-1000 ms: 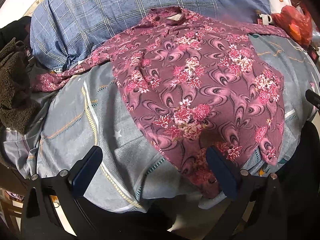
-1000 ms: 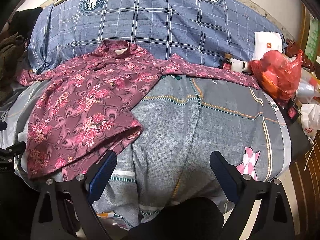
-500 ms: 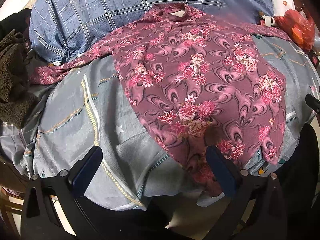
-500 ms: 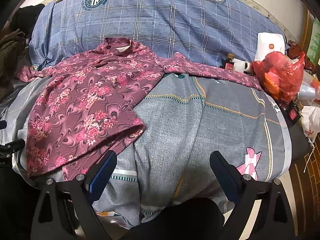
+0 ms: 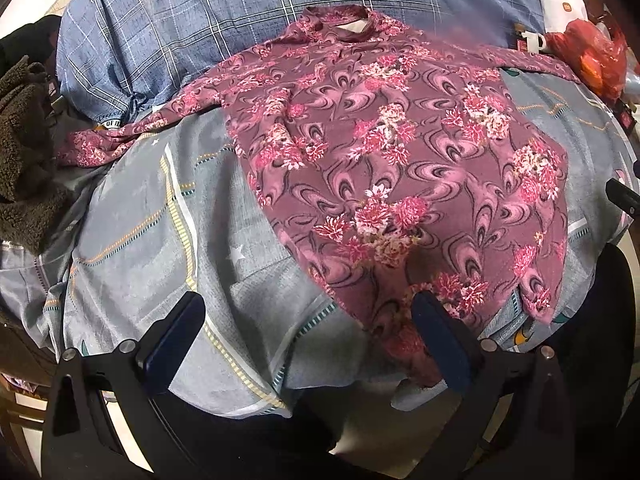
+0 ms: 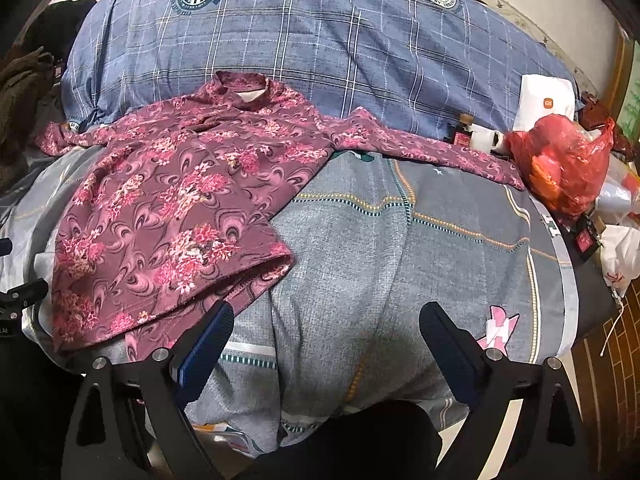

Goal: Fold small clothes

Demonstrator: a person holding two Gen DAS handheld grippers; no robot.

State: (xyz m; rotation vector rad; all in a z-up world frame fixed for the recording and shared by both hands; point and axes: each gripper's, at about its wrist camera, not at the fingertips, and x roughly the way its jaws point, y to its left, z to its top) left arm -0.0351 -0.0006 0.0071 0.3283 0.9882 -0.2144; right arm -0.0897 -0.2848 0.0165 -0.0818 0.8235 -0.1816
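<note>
Left wrist view showed my left tool (image 5: 306,322) spread wide and empty over the bed's grey sheet (image 5: 132,248), the floral shirt (image 5: 400,168) lying flat beside it, sleeves out. My right tool (image 6: 326,334) hung equally released, the shirt's hem at its left finger (image 6: 208,344).

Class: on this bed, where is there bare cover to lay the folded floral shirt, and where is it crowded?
Free: the grey cover between the floral shirt, its outstretched sleeve and the bed's near edge; also grey cover between the shirt and the brown fleece. Crowded: around the red bag.
</note>
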